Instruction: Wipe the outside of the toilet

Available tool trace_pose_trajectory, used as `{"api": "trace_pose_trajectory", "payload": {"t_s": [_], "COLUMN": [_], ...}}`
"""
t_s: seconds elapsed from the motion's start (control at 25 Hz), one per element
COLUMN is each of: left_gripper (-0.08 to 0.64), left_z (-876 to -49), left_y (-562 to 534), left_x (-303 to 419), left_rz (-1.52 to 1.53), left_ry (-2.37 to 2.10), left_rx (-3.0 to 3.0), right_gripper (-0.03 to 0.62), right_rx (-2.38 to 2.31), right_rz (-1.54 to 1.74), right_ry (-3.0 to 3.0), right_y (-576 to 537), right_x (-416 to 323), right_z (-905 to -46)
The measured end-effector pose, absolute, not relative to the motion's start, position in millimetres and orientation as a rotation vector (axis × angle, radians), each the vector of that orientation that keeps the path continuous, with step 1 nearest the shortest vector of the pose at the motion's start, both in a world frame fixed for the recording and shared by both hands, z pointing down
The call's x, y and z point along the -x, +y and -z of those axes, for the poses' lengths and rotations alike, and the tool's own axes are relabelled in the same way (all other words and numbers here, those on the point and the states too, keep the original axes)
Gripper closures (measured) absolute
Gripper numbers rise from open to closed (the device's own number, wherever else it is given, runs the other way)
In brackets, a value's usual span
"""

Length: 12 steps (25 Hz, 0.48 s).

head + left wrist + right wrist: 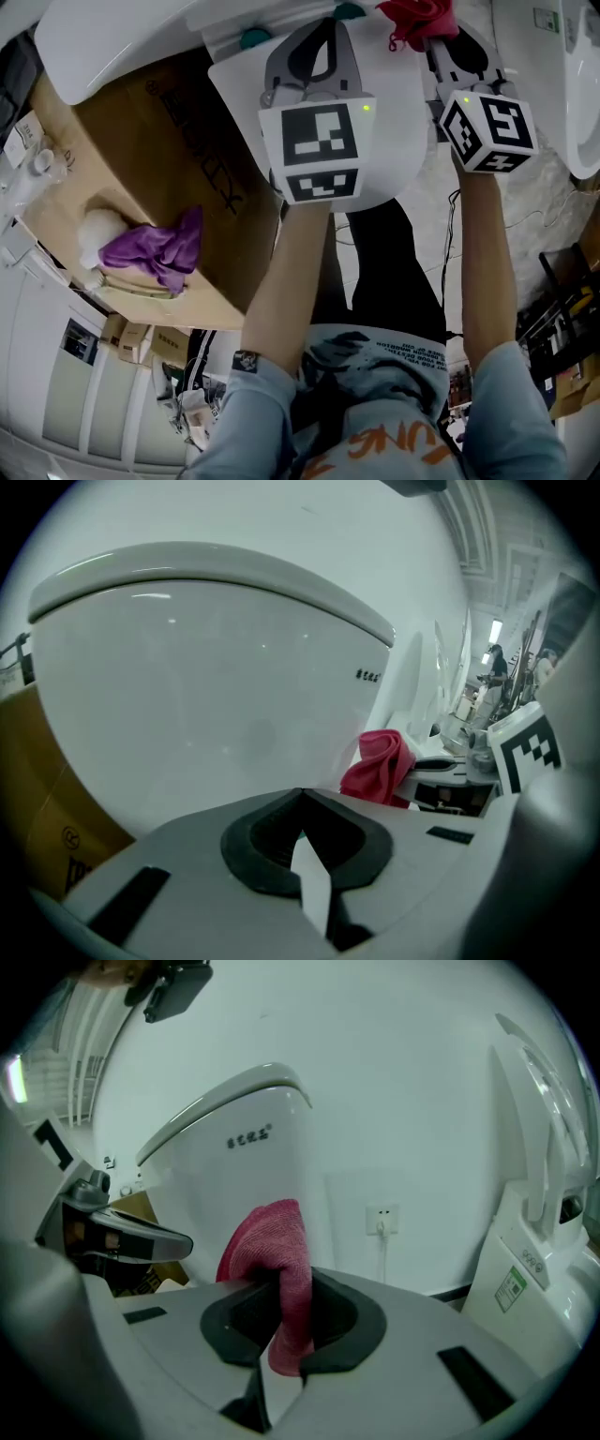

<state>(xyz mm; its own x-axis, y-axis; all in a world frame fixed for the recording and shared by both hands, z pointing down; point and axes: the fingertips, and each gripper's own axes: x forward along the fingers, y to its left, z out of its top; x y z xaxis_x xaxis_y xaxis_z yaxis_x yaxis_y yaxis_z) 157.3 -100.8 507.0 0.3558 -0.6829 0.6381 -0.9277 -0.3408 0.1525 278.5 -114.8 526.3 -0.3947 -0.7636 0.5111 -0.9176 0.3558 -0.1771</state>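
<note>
- The right gripper [281,1290] has its jaws closed on a red cloth [272,1241]. The cloth is pinched in the middle: one bunch stands up over the jaws and a short end hangs under them.
- In the right gripper view the red cloth is just in front of the side of the white toilet [234,1147]. I cannot tell if it touches the toilet.
- The left gripper [302,794] has its jaws together at the tips, and nothing is held between them. It points at the toilet's smooth white outside, very near to it.
- In the head view both grippers are held up side by side near the toilet, the left one with its marker cube toward the camera.
- A brown cardboard box [159,159] stands just beside the toilet at the left, and a purple cloth [159,248] lies on it.
- On the wall behind the toilet there is a socket [382,1215].
</note>
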Motion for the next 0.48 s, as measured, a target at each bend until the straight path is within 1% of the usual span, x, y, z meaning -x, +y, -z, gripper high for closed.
{"api": "trace_pose_trajectory", "payload": {"t_s": [0.2, 0.48], "left_gripper": [0.535, 0.535], "left_z": [-516, -529], "left_y": [-70, -47], "left_x": [-90, -11], "left_rz": [-0.673, -0.669], "left_ry": [-1.457, -1.518], "left_rx": [-2.024, -1.924], "right_gripper": [0.526, 0.526], "right_rx": [-1.369, -1.151], "right_rz": [-0.652, -0.608], "right_ry": [-2.335, -2.44], "right_y": [-91, -77], "right_x": [-213, -100], "right_z": [-529, -525]}}
